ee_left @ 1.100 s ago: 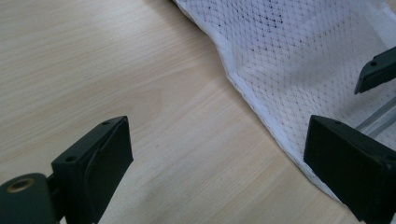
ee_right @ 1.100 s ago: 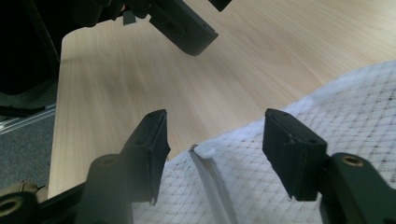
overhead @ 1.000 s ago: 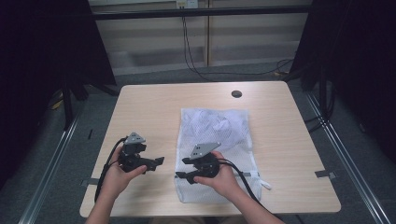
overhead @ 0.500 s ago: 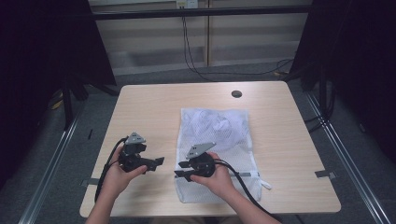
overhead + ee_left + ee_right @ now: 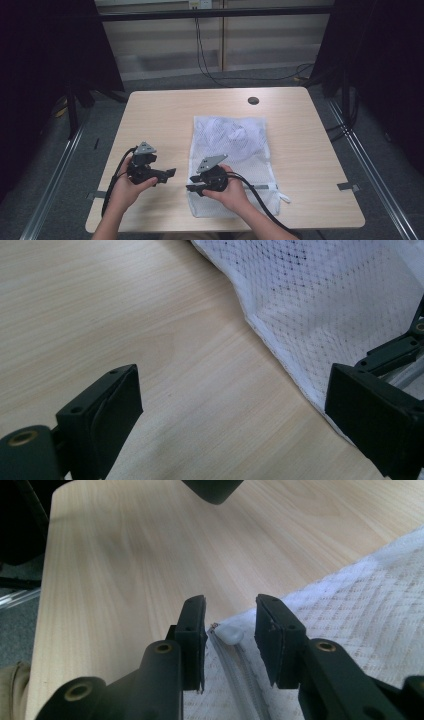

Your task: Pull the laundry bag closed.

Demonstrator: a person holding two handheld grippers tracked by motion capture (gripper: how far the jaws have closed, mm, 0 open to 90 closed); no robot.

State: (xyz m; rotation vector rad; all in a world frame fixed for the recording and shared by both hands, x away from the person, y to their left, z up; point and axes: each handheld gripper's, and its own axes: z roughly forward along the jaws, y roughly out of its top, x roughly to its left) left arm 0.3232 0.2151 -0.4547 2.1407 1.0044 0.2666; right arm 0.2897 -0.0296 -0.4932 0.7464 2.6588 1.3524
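Lining up on the mesh bag [image 5: 231, 145] at frame centre, we hold the right gripper [image 5: 231, 630] part-open around its zip pull [image 5: 229, 634], left gripper [image 5: 230, 405] wide apart; closing likely comes next.

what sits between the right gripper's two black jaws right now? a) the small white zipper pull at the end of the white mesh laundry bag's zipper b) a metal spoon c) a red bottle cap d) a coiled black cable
a: in the right gripper view the right gripper has its jaws apart on either side of the small white zipper pull, at the edge of the white mesh laundry bag lying on the light wooden table.
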